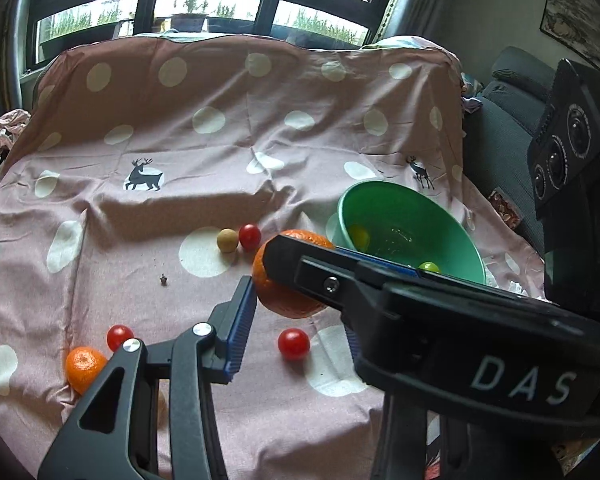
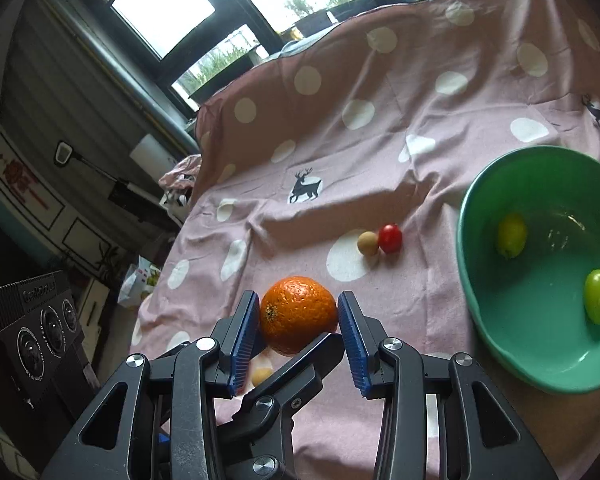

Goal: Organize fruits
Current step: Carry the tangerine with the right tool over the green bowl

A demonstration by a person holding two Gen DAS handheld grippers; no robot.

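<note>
Right claw [image 2: 298, 312] around orange [image 2: 298, 314]; left claw [image 1: 296, 320] half-hidden, grip unclear.

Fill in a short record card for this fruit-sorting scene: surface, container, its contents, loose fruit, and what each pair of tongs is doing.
surface: pink spotted cloth with deer prints
container: green bowl, tilted in the left view
in bowl: yellow fruit and green fruit
loose fruit: small orange, three red tomatoes, one tan ball
right tongs: closed on the big orange
left tongs: open, near the big orange, holding nothing
</note>
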